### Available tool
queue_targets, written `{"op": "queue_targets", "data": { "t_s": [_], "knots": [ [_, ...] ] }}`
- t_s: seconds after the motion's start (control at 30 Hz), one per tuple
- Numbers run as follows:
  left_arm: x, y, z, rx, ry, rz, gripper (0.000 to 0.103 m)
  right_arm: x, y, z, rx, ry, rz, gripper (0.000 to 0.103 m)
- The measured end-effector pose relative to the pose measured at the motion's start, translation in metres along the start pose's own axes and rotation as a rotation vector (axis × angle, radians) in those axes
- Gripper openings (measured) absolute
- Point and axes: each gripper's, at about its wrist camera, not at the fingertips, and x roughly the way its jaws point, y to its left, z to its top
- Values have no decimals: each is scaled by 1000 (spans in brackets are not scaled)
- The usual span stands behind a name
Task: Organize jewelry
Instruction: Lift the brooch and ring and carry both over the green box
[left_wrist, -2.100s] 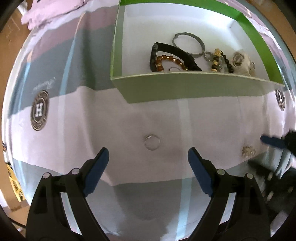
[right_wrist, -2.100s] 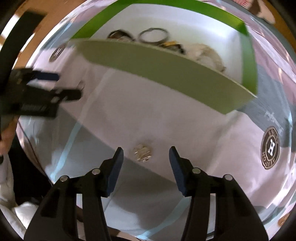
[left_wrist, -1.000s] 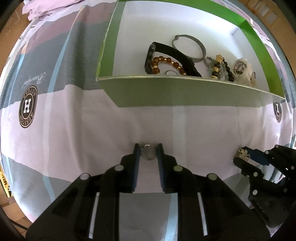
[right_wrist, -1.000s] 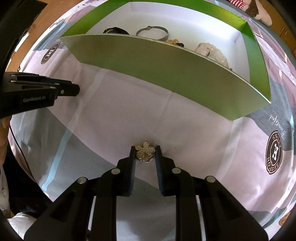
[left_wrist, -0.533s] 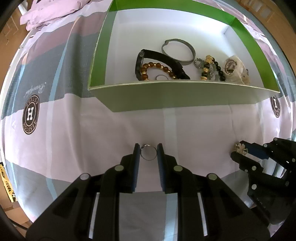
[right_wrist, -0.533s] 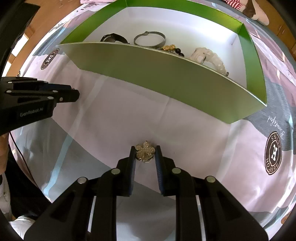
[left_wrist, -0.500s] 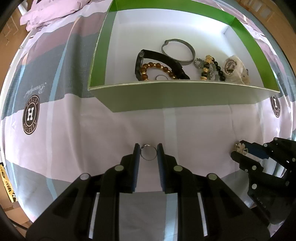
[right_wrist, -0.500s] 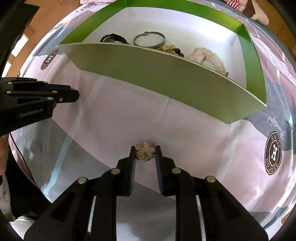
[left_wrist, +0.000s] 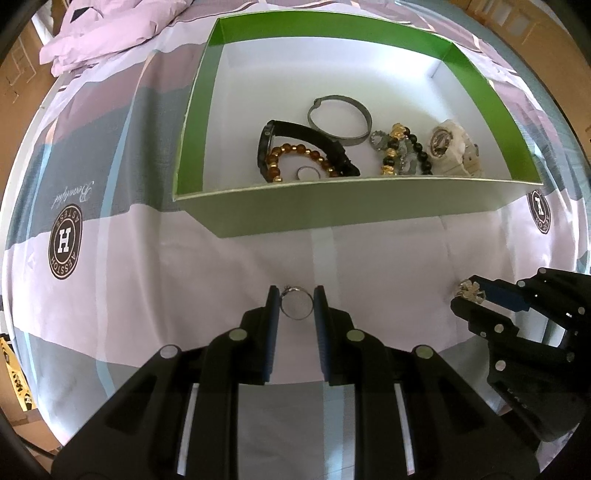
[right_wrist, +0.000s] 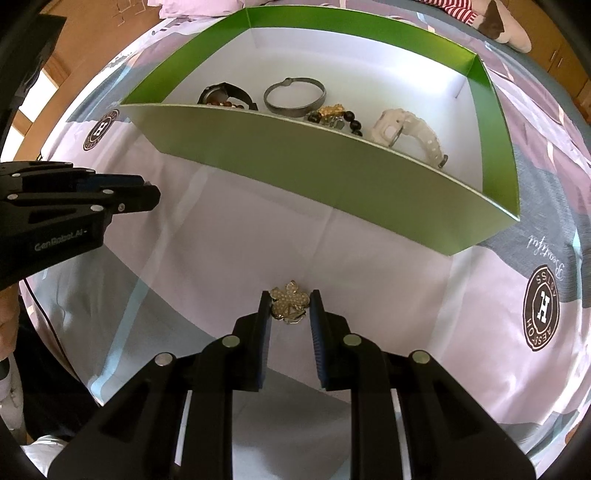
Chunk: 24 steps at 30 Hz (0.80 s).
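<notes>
My left gripper is shut on a thin silver ring, held above the pale bedsheet. My right gripper is shut on a gold flower-shaped brooch; the same brooch shows at the right of the left wrist view. Ahead of both lies a green box with a white floor. In it are a black watch, an amber bead bracelet, a silver bangle, a black and gold bead bracelet, a white watch and a small ring.
The box rests on a bed with a striped pink, grey and white sheet printed with round brown logos. A crumpled pink cover lies at the far left. The left gripper's body reaches in from the left of the right wrist view.
Both grippers closed from open, the left on the ring and the right on the brooch. Since then both have lifted slightly and the box interior shows more fully.
</notes>
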Motion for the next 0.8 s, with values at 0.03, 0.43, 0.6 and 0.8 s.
{"op": "queue_targets", "data": {
  "t_s": [0.03, 0.43, 0.6, 0.8],
  "knots": [
    [0, 0, 0, 2, 0, 1, 19, 0, 1, 0, 1, 0, -1, 21],
    [-13, -1, -1, 13, -36, -2, 19, -9, -1, 1, 22, -59, -22, 21],
    [-17, -2, -3, 17, -54, 2, 19, -11, 0, 0, 25, -86, -47, 21],
    [-14, -3, -6, 23, -61, 5, 19, -11, -1, -1, 26, -95, -61, 21]
  ]
}}
